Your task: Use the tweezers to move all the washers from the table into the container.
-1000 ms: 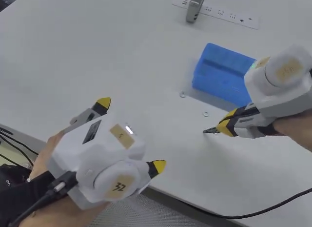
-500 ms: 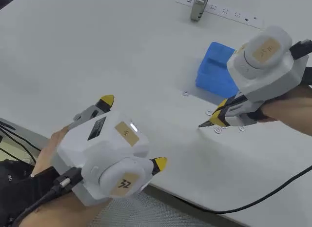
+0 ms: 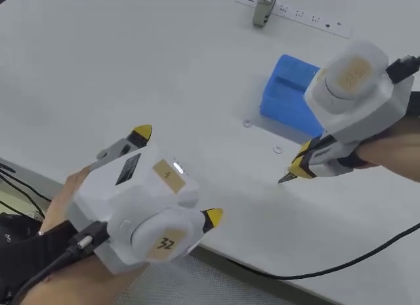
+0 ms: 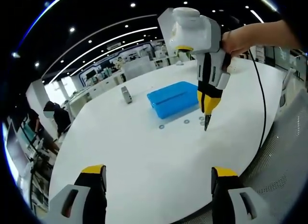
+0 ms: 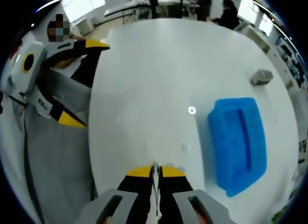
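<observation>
Two grippers are over the white table (image 3: 131, 56). In the head view the left gripper (image 3: 176, 176) sits low at about 7 o'clock. It is held level in a hand, with its yellow-tipped jaws spread wide and nothing between them. Its own view shows the same wide gap over bare tabletop.

The right gripper (image 3: 302, 166) comes in from 3 o'clock, tilted steeply down toward the table. Its jaws are drawn close together and clamp the tweezers (image 3: 287, 176), whose point sticks out toward 8 o'clock. In the right gripper view the tweezers (image 5: 155, 178) run as a thin line between the two near-closed yellow pads.

One washer (image 3: 277, 149) lies near the tweezer point, at about 12 o'clock from it. A second washer (image 3: 247, 123) lies farther off, at 11 o'clock. The blue container (image 3: 289, 95) stands beyond them, also at roughly 12 o'clock, and is partly hidden by the right gripper's body. The left gripper view shows the point hanging just beside a small cluster of washers (image 4: 201, 119). It may be touching the table, but that is too small to tell.
</observation>
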`<control>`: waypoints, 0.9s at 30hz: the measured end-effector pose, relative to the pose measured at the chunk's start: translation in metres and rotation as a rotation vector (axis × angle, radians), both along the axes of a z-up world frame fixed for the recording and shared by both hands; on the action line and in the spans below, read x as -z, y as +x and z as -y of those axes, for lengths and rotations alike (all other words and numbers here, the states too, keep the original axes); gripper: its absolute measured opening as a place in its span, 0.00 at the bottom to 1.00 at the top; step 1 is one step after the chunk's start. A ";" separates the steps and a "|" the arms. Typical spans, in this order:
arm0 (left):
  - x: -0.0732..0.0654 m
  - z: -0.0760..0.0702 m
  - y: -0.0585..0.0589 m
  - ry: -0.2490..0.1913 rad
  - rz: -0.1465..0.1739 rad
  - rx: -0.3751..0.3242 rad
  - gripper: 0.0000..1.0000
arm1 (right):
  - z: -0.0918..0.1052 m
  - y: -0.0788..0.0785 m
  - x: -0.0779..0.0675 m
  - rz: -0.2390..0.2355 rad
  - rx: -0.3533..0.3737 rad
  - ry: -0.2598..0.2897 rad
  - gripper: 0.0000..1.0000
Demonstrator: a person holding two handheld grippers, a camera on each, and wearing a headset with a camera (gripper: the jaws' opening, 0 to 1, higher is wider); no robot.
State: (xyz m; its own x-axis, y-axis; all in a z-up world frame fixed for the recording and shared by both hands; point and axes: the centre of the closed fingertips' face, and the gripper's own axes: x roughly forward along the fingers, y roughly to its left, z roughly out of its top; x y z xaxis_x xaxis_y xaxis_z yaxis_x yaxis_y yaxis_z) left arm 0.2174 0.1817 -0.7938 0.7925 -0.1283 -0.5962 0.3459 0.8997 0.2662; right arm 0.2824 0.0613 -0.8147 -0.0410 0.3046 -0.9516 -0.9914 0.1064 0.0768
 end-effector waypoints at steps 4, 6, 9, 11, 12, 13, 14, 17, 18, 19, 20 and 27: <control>0.000 -0.001 0.000 0.000 0.002 -0.004 0.91 | -0.007 0.002 0.000 0.008 0.005 0.023 0.01; 0.000 -0.002 0.000 0.003 0.002 -0.006 0.91 | -0.011 0.005 0.000 0.028 0.023 0.054 0.01; -0.001 -0.002 0.001 0.003 0.005 -0.006 0.91 | -0.018 0.007 -0.002 0.046 0.086 0.154 0.01; 0.000 -0.002 0.000 0.004 0.005 -0.003 0.90 | -0.020 0.010 -0.004 0.058 0.147 0.224 0.01; 0.000 -0.001 0.000 0.004 0.005 -0.002 0.90 | -0.022 0.013 -0.005 0.077 0.171 0.281 0.01; 0.000 -0.001 0.000 0.005 0.004 0.000 0.90 | -0.022 0.013 -0.005 0.082 0.178 0.299 0.01; 0.000 -0.001 0.000 0.005 0.004 0.002 0.90 | -0.022 0.015 -0.006 0.099 0.205 0.346 0.01; 0.000 -0.001 0.000 0.007 0.004 0.004 0.90 | -0.024 0.016 -0.009 0.137 0.228 0.477 0.01; 0.000 -0.001 0.000 0.007 0.004 0.004 0.90 | -0.023 0.018 -0.010 0.164 0.246 0.511 0.01; 0.000 -0.001 0.000 0.008 0.005 0.004 0.89 | -0.021 0.016 -0.010 0.198 0.272 0.550 0.01; 0.000 -0.001 0.000 0.007 0.005 0.005 0.89 | -0.020 0.015 -0.011 0.202 0.280 0.571 0.01; 0.000 -0.001 0.000 0.011 0.001 0.006 0.89 | -0.007 0.021 -0.009 0.233 0.431 0.659 0.01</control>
